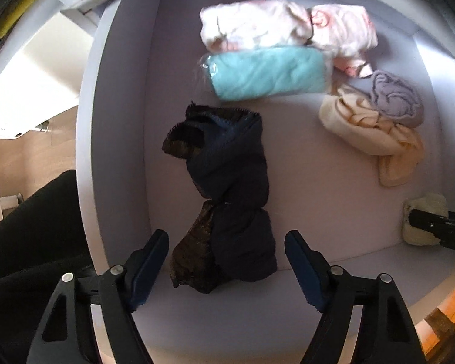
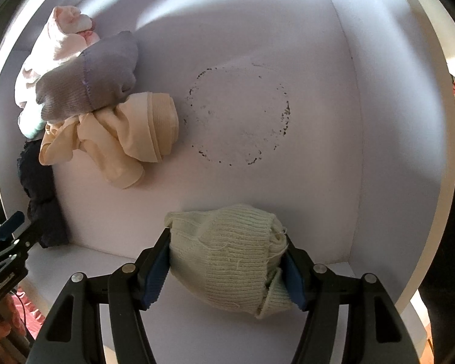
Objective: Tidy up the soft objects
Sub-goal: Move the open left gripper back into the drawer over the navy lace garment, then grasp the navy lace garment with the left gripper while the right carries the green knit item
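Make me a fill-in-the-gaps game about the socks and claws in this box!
1. The right claw squeezes a pale ____ knitted sock bundle.
2. The left claw is open over a ____ cloth.
3. The grey sock rests on a ____ one.

Missing words: green; dark; cream

No readable text, label, brand, number or sign is showing on any cloth, drawer surface or gripper in either wrist view.
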Demonstrator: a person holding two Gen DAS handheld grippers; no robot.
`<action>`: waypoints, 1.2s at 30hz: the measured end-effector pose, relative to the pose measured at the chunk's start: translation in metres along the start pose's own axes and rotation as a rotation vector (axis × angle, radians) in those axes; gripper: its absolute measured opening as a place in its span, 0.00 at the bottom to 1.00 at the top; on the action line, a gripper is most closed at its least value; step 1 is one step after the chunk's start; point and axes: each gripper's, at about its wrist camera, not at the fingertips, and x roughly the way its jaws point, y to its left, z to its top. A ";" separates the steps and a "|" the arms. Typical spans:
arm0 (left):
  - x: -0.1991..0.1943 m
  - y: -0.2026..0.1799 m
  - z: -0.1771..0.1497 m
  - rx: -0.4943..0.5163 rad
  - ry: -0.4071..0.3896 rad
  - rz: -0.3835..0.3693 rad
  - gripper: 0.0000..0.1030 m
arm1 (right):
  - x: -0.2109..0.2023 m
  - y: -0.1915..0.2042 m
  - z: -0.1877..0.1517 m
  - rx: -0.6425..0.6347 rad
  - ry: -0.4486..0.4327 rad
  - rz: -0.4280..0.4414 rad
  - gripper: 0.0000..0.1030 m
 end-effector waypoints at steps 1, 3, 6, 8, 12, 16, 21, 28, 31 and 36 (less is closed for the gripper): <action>0.003 0.000 0.000 -0.003 0.007 -0.003 0.75 | -0.001 -0.001 0.000 0.003 -0.001 0.003 0.64; 0.008 0.001 -0.003 -0.011 0.022 -0.012 0.75 | -0.003 0.000 0.000 0.010 -0.005 0.005 0.64; 0.014 0.007 -0.004 -0.023 0.032 -0.020 0.74 | -0.004 -0.003 0.001 0.018 -0.006 0.003 0.64; 0.019 0.010 -0.005 -0.033 0.038 -0.026 0.73 | -0.004 -0.005 0.001 0.025 -0.005 0.002 0.64; 0.030 0.016 -0.010 -0.046 0.053 -0.039 0.73 | -0.006 -0.009 -0.001 0.030 -0.013 0.005 0.64; 0.041 0.021 -0.015 -0.057 0.077 -0.039 0.72 | -0.015 -0.009 -0.003 0.038 -0.035 0.021 0.64; 0.057 0.023 -0.016 -0.055 0.098 -0.040 0.68 | -0.041 -0.015 -0.007 0.041 -0.096 0.044 0.64; 0.066 0.026 -0.020 -0.053 0.112 -0.042 0.64 | -0.084 -0.023 -0.016 0.046 -0.177 0.085 0.64; 0.070 0.023 -0.020 -0.044 0.115 -0.033 0.63 | -0.103 -0.025 -0.018 0.037 -0.201 0.091 0.64; 0.070 0.020 -0.016 -0.050 0.124 -0.028 0.63 | -0.152 -0.016 -0.026 0.003 -0.256 0.121 0.64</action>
